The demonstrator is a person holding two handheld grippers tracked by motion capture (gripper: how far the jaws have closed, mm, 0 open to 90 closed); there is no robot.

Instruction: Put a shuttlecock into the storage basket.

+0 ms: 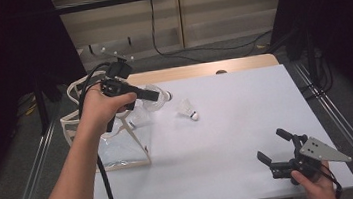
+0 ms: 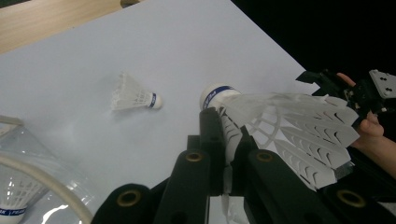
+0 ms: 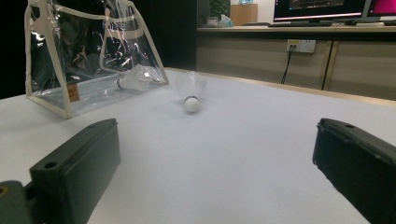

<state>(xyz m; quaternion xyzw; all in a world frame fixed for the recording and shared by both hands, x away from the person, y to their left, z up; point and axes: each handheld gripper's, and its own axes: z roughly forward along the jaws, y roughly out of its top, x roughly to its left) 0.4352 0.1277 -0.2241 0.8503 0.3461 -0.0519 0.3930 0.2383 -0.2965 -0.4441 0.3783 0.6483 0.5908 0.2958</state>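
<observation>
My left gripper [image 1: 150,95] is raised above the table's left side, next to a clear bag [image 1: 119,146] with cream trim. It is shut on the feathers of a white shuttlecock [image 2: 285,126], whose cork points away from me. A second shuttlecock [image 1: 187,110] lies on the white table top a little to the right. A third shuttlecock [image 2: 16,200] lies inside the bag. My right gripper [image 1: 272,145] rests near the front right corner, open, with nothing between its jaws. In the right gripper view the loose shuttlecock [image 3: 191,91] and the bag [image 3: 88,60] lie far ahead.
The white table top [image 1: 237,122] ends in a wooden strip [image 1: 201,69] at the far edge. Metal rails run along both sides of the table. Cables lie on the floor beyond.
</observation>
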